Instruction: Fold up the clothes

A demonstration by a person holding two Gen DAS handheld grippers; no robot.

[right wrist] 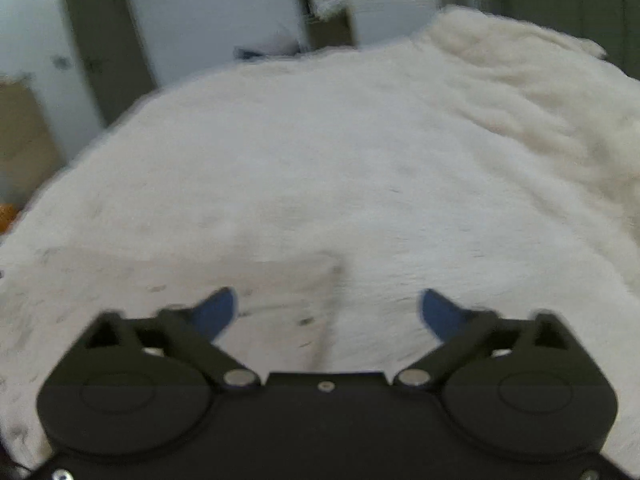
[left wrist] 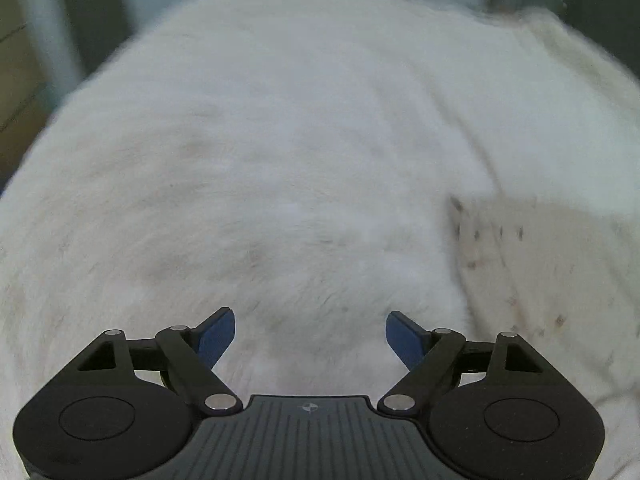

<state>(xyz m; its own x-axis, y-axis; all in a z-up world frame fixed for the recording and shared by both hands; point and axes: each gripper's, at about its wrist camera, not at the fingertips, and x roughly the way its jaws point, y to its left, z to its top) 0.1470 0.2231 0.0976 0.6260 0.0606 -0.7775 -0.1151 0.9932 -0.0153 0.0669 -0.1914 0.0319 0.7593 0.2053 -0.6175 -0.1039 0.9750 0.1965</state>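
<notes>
Your left claw [left wrist: 311, 334] is spread wide and grasps nothing; it hovers low over a white fluffy covering [left wrist: 280, 140] that fills most of its view. The garment [left wrist: 532, 264], a pale cloth with small dark flecks, lies flat to the right of that claw, its near-straight upper edge [left wrist: 532, 202] and left edge exposed. Your right claw [right wrist: 328, 312] is likewise released and empty, poised directly above the same garment [right wrist: 272, 300], whose right edge [right wrist: 334, 308] runs between its fingers.

Progress, by my judgement: you have either not begun the fold or just released one; the blur and partial view do not settle which. How many layers lie there cannot be told.

Room for movement: the covering extends well forward and to both sides, with no other object on it. A bunched ridge of the covering [right wrist: 540, 92] rises at far right; the far rim drops off before walls and dark uprights beyond.
</notes>
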